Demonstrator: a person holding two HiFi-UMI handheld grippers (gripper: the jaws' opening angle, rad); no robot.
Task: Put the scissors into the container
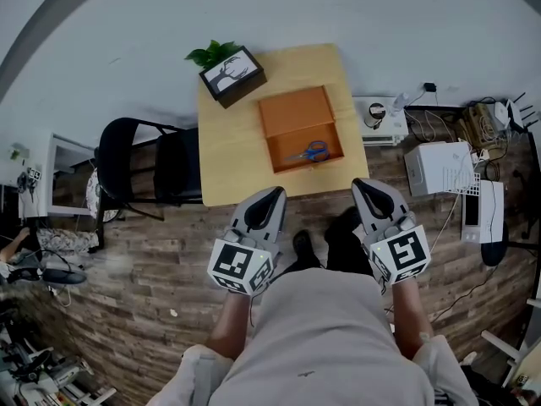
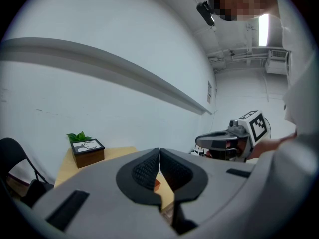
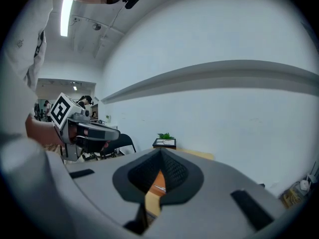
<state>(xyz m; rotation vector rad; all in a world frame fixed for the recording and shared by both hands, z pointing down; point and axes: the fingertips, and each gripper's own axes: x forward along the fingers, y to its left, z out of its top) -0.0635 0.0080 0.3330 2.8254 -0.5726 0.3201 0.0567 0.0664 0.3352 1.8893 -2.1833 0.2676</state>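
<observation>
Scissors (image 1: 311, 151) — inside the orange container (image 1: 280, 154)

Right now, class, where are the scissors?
In the head view the scissors lie inside the open orange container on the wooden table, in its right half, near the table's front edge.

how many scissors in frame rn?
1. The blue-handled scissors lie inside the open orange container on the wooden table, in its near right part. No other pair shows in any view, though the clutter on the floor could hide one.
</observation>
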